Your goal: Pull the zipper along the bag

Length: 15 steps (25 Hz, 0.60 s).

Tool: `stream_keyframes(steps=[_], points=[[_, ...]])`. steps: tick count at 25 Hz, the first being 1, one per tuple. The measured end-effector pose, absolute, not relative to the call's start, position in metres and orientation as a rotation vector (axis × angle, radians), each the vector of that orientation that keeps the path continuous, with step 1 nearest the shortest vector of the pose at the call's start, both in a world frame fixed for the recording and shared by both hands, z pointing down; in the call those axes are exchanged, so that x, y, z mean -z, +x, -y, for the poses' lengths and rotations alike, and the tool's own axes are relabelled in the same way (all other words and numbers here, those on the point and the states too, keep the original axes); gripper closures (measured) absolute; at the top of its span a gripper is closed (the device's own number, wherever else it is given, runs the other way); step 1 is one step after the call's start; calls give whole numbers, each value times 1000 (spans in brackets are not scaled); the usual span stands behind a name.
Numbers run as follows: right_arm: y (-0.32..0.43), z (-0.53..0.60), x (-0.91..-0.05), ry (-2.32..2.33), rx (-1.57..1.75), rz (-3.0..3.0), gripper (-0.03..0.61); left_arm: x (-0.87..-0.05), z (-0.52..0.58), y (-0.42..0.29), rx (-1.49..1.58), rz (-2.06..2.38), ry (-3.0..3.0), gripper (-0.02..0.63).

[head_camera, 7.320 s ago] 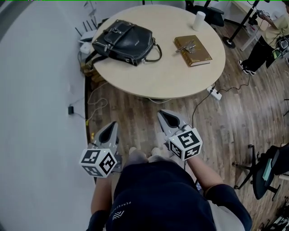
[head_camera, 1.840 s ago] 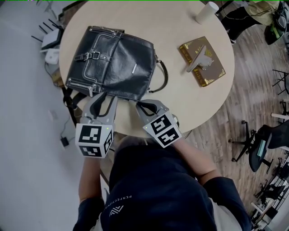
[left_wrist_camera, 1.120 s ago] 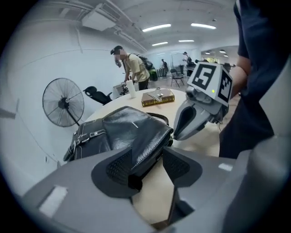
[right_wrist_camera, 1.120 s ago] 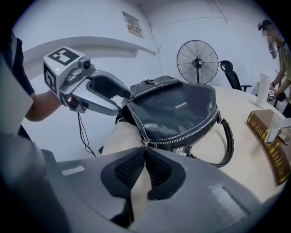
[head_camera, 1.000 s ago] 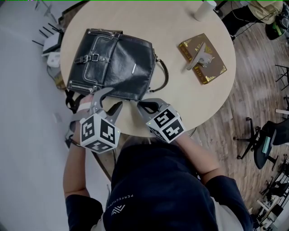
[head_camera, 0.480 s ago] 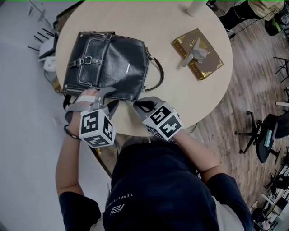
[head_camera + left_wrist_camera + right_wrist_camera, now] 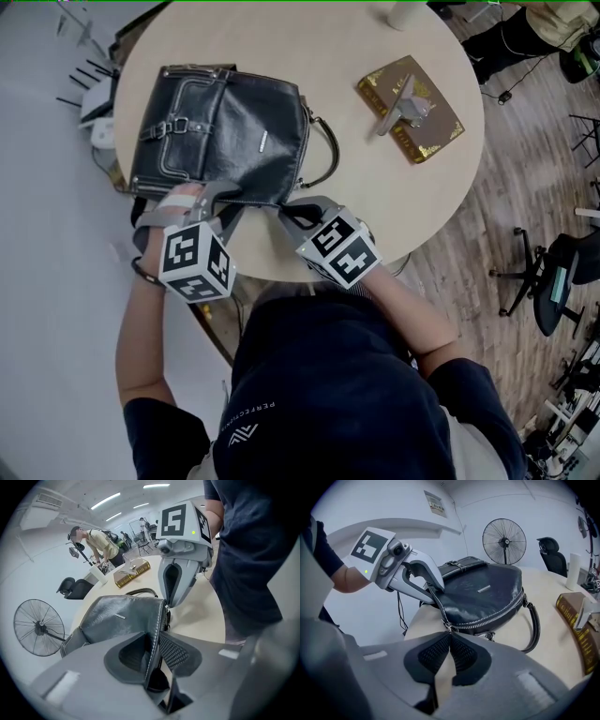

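A black leather bag (image 7: 225, 131) lies flat on the round table (image 7: 441, 187), its zipped edge toward me. My left gripper (image 7: 222, 202) has just been closing and now pinches the bag's near edge; in the left gripper view that stitched seam (image 7: 157, 620) runs between its pads (image 7: 180, 653). My right gripper (image 7: 289, 208) stays shut on the zipper pull (image 7: 448, 628) at the bag's near corner. The silver zipper (image 7: 497, 616) curves away from it along the bag (image 7: 483, 595). The two grippers stand close together.
A brown book (image 7: 410, 96) with a metal object on top lies at the table's right side, and a white cup (image 7: 405, 11) stands at the far edge. Beyond the table are a floor fan (image 7: 504, 541), office chairs (image 7: 553, 291) and a person (image 7: 101, 543).
The left gripper rolled and its wide-open jaws came together on the bag's near edge. The right gripper kept still at the zipper pull.
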State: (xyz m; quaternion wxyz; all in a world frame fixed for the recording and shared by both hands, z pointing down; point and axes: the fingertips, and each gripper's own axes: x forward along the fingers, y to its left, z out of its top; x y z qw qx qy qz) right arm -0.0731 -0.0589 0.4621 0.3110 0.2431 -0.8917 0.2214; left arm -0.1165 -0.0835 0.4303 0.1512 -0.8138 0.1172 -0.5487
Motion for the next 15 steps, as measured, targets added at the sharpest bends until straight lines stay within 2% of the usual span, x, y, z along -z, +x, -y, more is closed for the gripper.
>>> stream_keyframes(steps=[15], points=[[-52,68,-457,681,-512,2324,566,-428,85,-119,1529,-390,-2393,511]])
